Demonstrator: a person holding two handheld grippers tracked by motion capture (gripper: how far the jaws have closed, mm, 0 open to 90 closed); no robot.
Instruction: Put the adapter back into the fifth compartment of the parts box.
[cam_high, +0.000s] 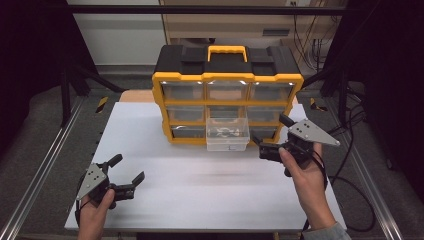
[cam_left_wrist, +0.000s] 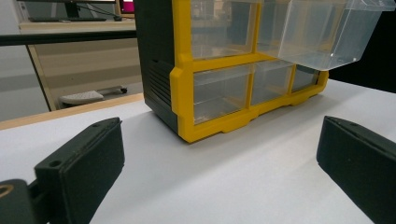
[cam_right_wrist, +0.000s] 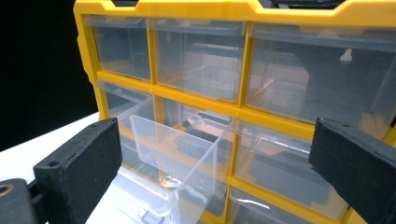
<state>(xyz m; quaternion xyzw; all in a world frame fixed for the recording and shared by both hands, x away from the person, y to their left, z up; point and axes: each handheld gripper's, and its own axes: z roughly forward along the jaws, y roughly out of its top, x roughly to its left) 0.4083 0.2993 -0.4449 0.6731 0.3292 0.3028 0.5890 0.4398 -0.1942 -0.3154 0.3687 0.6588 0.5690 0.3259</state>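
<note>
**Grippers open, drawer pulled out, contents untouched**

Right gripper (cam_high: 270, 145): jaws spread wide, nothing held. Sits at right front corner of organizer (cam_high: 227, 80), just beside drawer (cam_high: 228, 134), not touching as far as visible. Own view aimed at organizer front, drawer (cam_right_wrist: 177, 158) low between jaws.

Left gripper (cam_high: 127, 172): jaws wide apart, empty. Rests low over table (cam_high: 200, 190), near front-left, well apart from organizer. Own view looks across bare table toward organizer's left corner (cam_left_wrist: 187, 93), drawer (cam_left_wrist: 327, 32) jutting out at upper right.

Drawer: clear plastic, middle column, appears middle row. Slid well forward, rear end appears to sit in its slot; whether fully seated on runners cannot be told. Small pale items (cam_high: 225, 132) inside, too small to identify. Divider wall visible across drawer in right gripper view.

Other drawers: all flush with yellow frame, apparently shut.

Progress, judged:
- Done: one drawer opened, contents exposed from above.
- Not done: nothing picked out, nothing lying on table, nothing in either gripper.
- Left, probably: reach into drawer with right gripper, take item or place one, then push drawer shut. Right gripper better placed for that; left idle, could steady organizer.
</note>
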